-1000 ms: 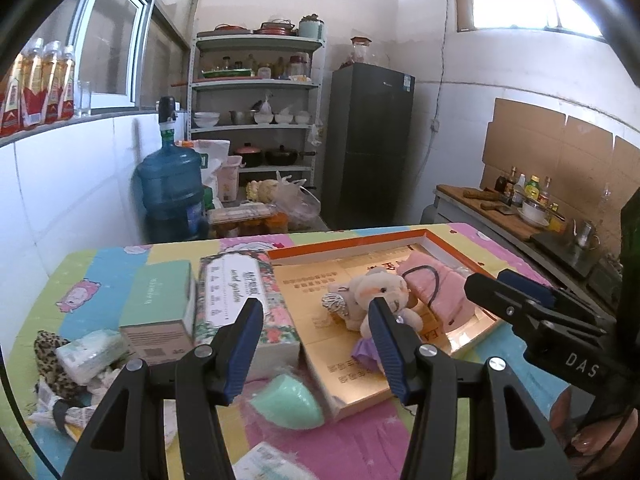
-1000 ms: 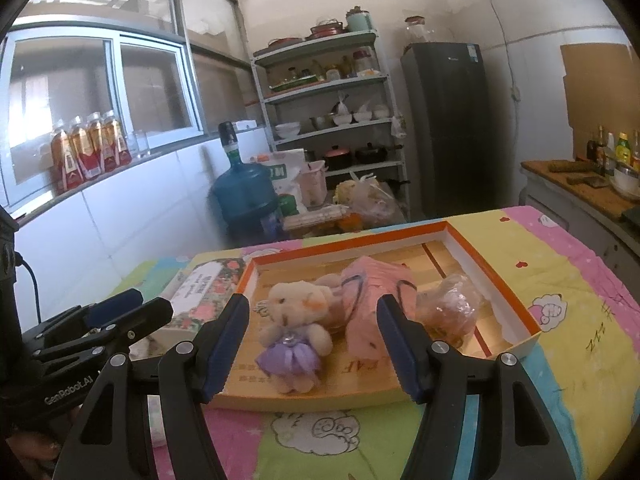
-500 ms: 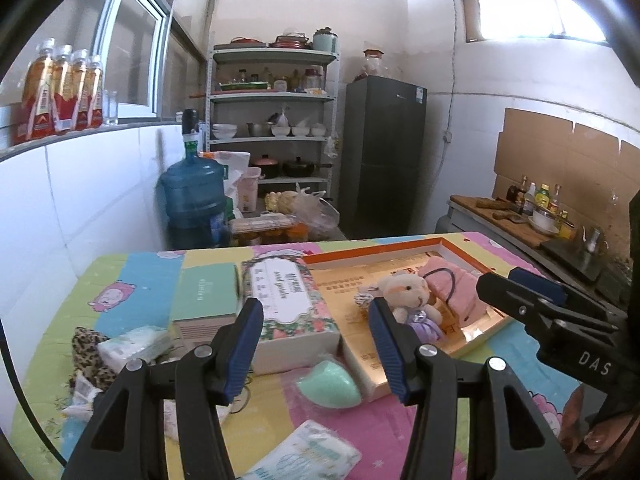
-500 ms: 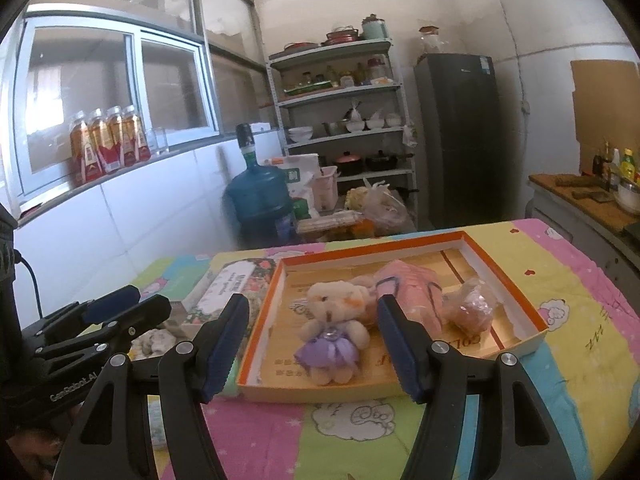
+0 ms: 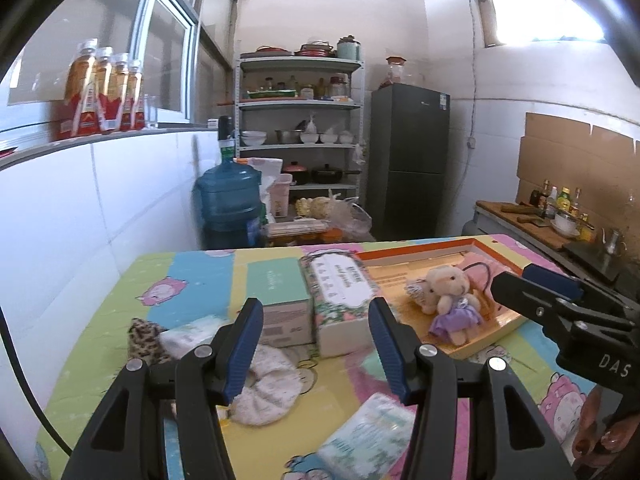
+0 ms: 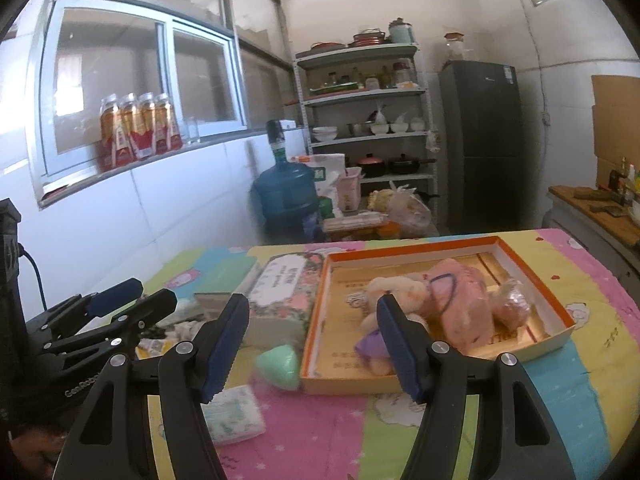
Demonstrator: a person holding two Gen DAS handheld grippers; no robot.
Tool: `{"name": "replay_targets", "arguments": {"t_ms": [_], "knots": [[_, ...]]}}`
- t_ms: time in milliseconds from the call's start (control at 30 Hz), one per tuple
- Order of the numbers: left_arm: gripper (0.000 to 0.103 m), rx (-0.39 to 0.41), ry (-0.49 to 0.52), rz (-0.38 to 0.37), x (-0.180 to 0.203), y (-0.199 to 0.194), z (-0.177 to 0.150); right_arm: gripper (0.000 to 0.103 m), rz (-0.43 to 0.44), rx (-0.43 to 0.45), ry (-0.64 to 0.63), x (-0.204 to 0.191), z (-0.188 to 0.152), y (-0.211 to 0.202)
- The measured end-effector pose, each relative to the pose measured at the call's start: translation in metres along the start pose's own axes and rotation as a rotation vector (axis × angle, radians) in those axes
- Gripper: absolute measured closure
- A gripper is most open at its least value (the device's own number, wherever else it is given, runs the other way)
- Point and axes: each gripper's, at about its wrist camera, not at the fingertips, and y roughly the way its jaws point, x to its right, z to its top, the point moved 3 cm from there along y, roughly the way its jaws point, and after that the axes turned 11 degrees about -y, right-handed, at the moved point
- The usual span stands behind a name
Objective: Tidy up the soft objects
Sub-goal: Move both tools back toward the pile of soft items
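An orange-rimmed box (image 6: 536, 280) on the table holds a beige teddy in a purple dress (image 5: 448, 296), a pink soft item (image 6: 464, 304) and a small bagged item (image 6: 514, 304). A mint green soft pouch (image 6: 279, 365) lies just left of the box. A white fluffy cloth (image 5: 268, 384), a leopard-print piece (image 5: 146, 338) and tissue packs (image 5: 366, 440) (image 6: 234, 414) lie on the left part of the table. My left gripper (image 5: 316, 348) is open and empty above the cloth. My right gripper (image 6: 314, 348) is open and empty above the pouch.
A floral tissue box (image 5: 340, 292) and a green-topped carton (image 5: 276, 292) stand left of the orange box. The table wears a colourful cartoon cloth (image 6: 592, 360). A blue water jug (image 5: 230, 200), shelves (image 5: 300, 128) and a fridge (image 5: 408, 160) stand behind.
Both grippers have drawn back and to the left from the orange box. The left view now shows the white cloth and a tissue pack below it. Both stay open.
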Motion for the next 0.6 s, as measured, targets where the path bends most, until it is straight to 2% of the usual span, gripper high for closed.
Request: {"name": "replay_targets", "arguments": {"t_ms": [600], "knots": [[0.048, 0.0, -0.051, 0.077, -0.07, -0.021, -0.017, 0.035, 0.054, -0.038, -0.061, -0.06, -0.013, 0.003]]}}
